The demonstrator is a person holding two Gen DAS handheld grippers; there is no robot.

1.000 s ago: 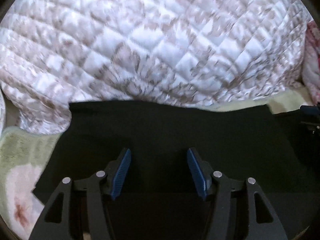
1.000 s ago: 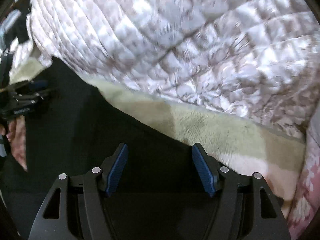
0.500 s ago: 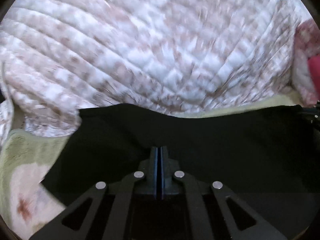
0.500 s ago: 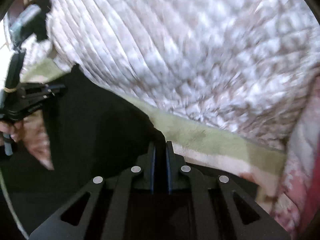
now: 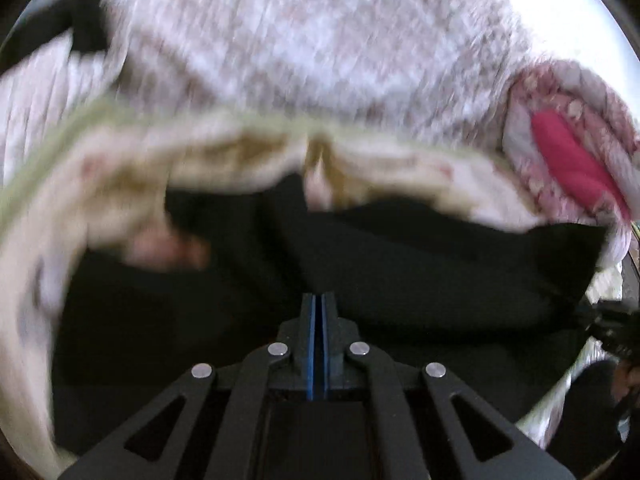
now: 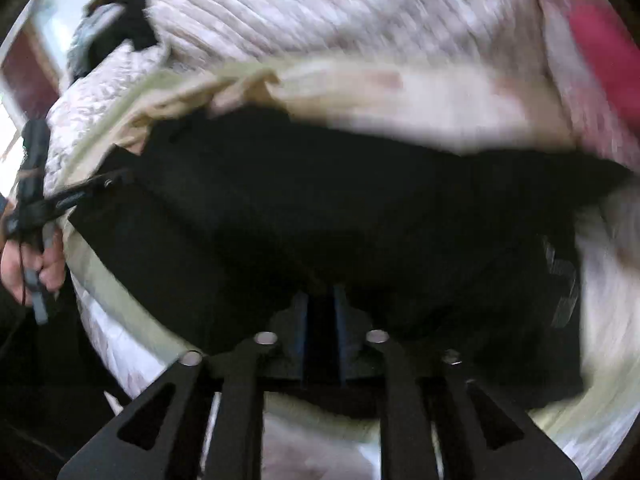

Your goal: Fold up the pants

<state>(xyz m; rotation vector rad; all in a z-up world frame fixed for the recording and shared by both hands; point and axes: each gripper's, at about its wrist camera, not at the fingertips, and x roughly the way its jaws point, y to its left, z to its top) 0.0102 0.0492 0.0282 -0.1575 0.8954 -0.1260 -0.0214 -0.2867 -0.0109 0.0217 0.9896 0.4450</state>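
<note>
The black pants [image 5: 400, 264] lie spread on a pale green and cream blanket [image 5: 120, 176]. My left gripper [image 5: 319, 300] is shut on the near edge of the pants, blue pads pressed together. In the right wrist view the pants [image 6: 340, 208] fill the middle, and my right gripper [image 6: 322, 300] is shut on a fold of black cloth between its pads. The left gripper [image 6: 80, 196] shows at the far left of that view, held by a hand, at the pants' left edge. Both views are blurred by motion.
A white and brown quilted cover [image 5: 320, 40] is heaped behind the blanket, also seen in the right wrist view [image 6: 320, 8]. A pink and red cushion [image 5: 576, 160] lies at the right. The bed's near edge [image 6: 132, 344] drops off at the lower left.
Both grippers went from open to shut on the pants' edge a second ago. Since then both have lifted and pulled back with the cloth, and more blanket shows beyond the pants.
</note>
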